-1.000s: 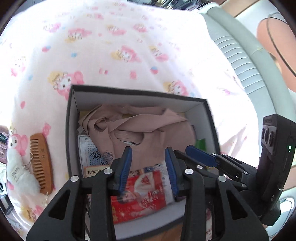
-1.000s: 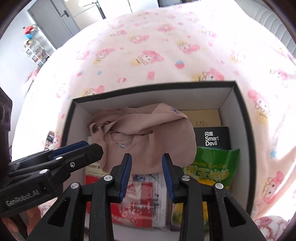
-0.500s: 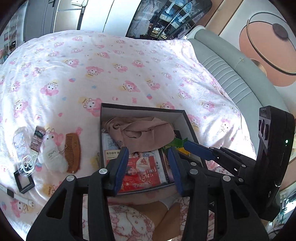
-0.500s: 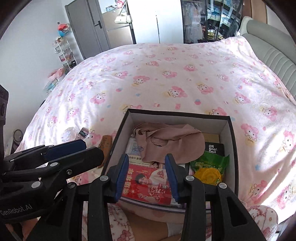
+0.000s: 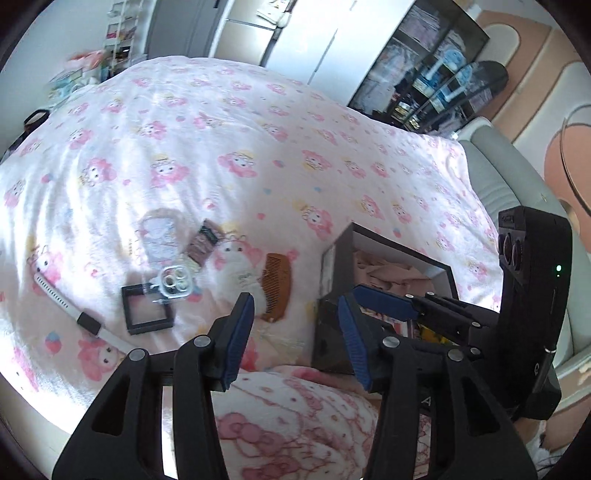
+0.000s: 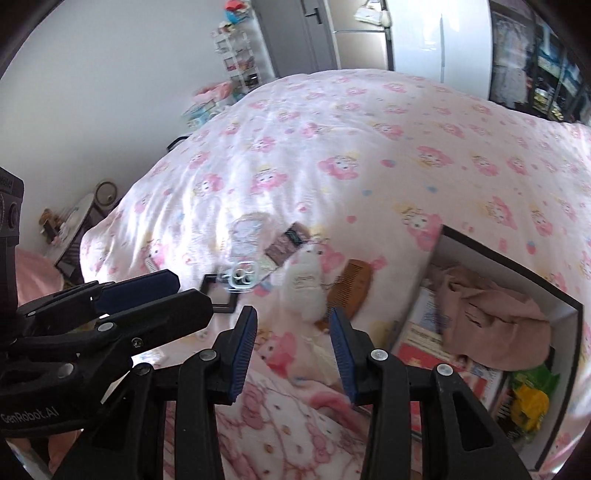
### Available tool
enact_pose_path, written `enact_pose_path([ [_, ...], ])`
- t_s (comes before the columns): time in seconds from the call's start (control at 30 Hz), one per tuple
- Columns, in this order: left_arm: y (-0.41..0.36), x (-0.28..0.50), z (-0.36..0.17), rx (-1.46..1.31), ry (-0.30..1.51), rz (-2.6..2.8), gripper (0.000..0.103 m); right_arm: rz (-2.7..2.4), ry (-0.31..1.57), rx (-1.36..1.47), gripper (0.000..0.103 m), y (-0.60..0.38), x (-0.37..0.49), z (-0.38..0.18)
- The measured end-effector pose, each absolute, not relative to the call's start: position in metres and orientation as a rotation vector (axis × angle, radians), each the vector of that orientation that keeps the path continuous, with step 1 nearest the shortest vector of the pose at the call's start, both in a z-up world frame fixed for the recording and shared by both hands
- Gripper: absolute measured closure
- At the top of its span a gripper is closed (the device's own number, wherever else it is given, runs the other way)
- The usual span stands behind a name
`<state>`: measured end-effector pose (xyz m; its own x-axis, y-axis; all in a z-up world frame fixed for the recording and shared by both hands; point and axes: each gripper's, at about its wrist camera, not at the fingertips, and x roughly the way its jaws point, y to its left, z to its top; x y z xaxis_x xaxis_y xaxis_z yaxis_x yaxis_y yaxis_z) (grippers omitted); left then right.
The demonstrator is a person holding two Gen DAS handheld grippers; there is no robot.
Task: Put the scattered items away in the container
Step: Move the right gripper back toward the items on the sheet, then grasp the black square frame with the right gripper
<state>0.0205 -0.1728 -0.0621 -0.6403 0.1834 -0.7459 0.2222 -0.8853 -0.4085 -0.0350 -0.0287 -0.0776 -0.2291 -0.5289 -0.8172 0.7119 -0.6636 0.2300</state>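
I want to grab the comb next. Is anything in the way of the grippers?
Nothing visible blocks it. The comb lies flat on the blanket, beside the white plush, just ahead of the open right gripper and open left gripper.

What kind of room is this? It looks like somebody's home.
Most likely a bedroom. A wide bed under a pink cartoon-print duvet fills the view, with a grey padded headboard at one end and tall wardrobe doors behind it.

L+R wrist cams: above bed edge | face forward-down | share comb [image 5: 276, 286] [image 6: 349, 286], box [image 5: 334, 280] [image 6: 554, 291]
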Motion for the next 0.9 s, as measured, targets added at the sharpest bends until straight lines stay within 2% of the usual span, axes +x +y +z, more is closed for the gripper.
enact_pose_path([
  [0.17, -0.239, 0.035, -0.095, 1.264, 0.904, -2.561, 0.054, -1.718, 0.277, 1.290, 0.067, -0.104, -0.049, -0.113],
  [0.4, -0.307, 0.036, -0.190, 1.337, 1.110, -2.253, 0.056, -1.512, 0.470, 1.452, 0.067, -0.178, -0.073, -0.181],
  [0.63, -0.323, 0.032, -0.235, 1.401, 1.141, -2.175, 0.059, -1.412, 0.582, 1.516, 0.067, -0.206, -0.069, -0.233],
  [0.9, -0.333, 0.017, -0.265, 1.443, 1.190, -2.145, 0.064, -1.353, 0.587, 1.556, 0.067, -0.225, -0.066, -0.271],
])
